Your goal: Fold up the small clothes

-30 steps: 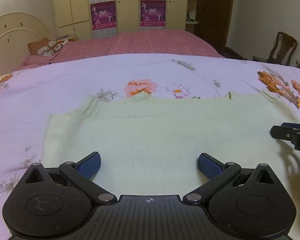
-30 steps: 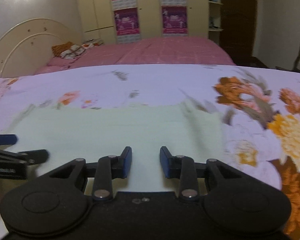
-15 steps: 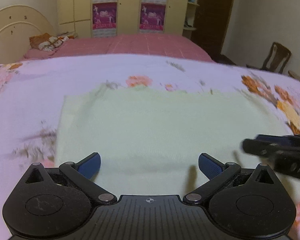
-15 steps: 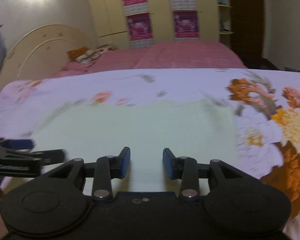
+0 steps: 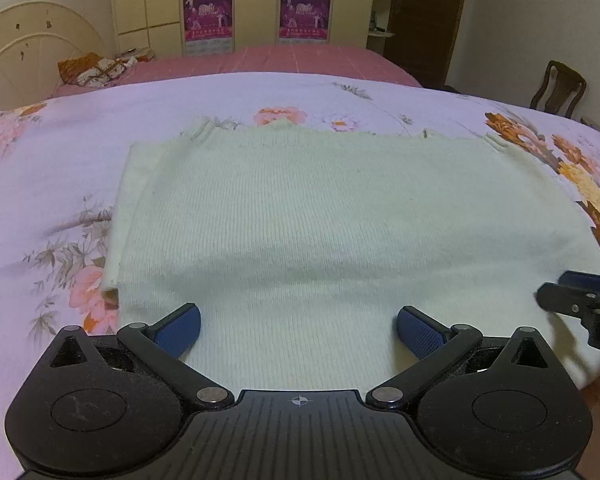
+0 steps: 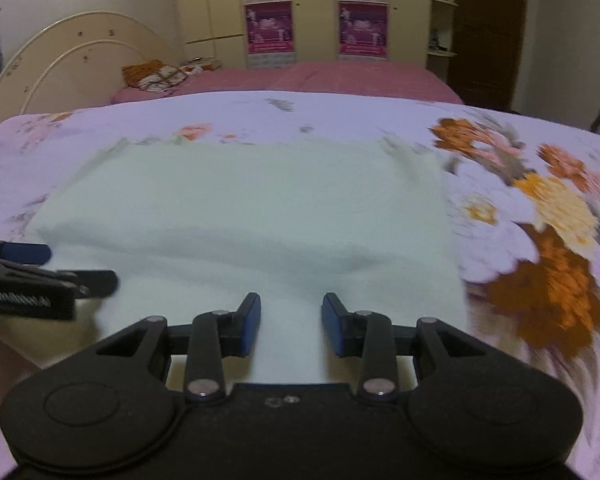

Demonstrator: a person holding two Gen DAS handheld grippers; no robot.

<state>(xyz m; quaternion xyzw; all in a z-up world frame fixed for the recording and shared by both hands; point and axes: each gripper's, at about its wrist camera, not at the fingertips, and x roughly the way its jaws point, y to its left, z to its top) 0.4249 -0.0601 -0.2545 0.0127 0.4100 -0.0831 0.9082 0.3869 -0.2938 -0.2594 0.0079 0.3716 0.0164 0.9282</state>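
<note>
A pale green knit garment lies flat on the floral bedspread, folded into a wide rectangle with a low ridge across its near part. My left gripper is wide open and empty, just above the garment's near edge. My right gripper is open with a narrower gap, empty, over the same near edge. The right gripper shows at the right of the left wrist view; the left gripper shows at the left of the right wrist view.
A pink bed with a patterned pillow lies beyond, with a cream headboard and wardrobes at the back. A wooden chair stands at the right. The bedspread's front edge is close under both grippers.
Both grippers have pulled back toward the near edge of the bed and risen. The garment shows more fully, and its near part now has a ridge. Both jaws stayed open.
</note>
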